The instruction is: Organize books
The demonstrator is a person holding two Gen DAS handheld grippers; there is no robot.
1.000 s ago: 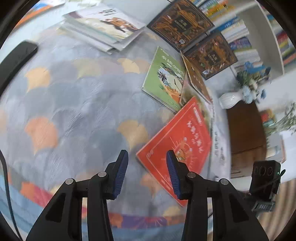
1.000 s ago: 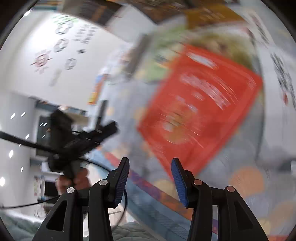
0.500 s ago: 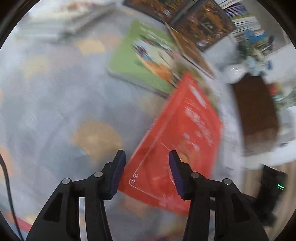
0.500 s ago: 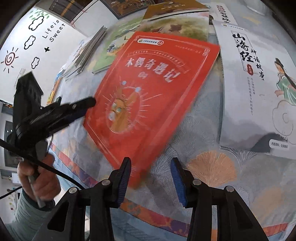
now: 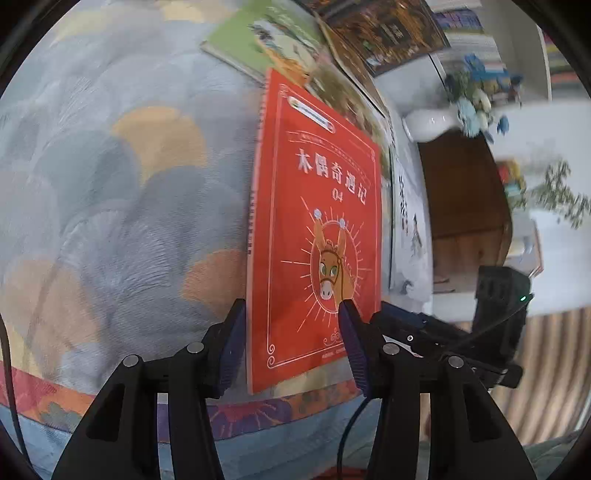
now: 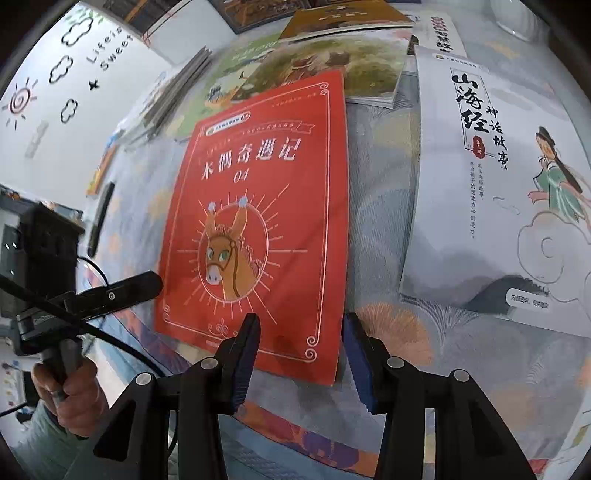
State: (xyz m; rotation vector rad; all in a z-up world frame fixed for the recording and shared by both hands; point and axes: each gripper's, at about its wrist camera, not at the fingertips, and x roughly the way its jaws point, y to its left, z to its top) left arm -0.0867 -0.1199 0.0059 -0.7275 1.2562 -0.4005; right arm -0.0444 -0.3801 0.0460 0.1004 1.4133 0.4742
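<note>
A red book with a donkey on its cover (image 5: 317,229) lies flat on the patterned bedspread, near the front edge; it also shows in the right wrist view (image 6: 266,221). My left gripper (image 5: 291,350) is open, its jaws on either side of the book's near left corner. My right gripper (image 6: 301,354) is open, its jaws around the book's near right corner. The left gripper (image 6: 122,291) shows at the book's left edge in the right wrist view. The right gripper (image 5: 413,325) shows beside the book in the left wrist view.
A white book with a painted woman (image 6: 509,177) lies right of the red one. A green book (image 5: 266,44), a landscape-cover book (image 6: 332,62) and dark books (image 5: 384,33) lie behind. A white vase (image 5: 428,123), wooden stand (image 5: 465,192) and bookshelf (image 5: 480,40) stand beyond the bed.
Both grippers have moved in toward the red book's near edge, so each now frames one of its corners. Their jaws stay open. The book has not moved.
</note>
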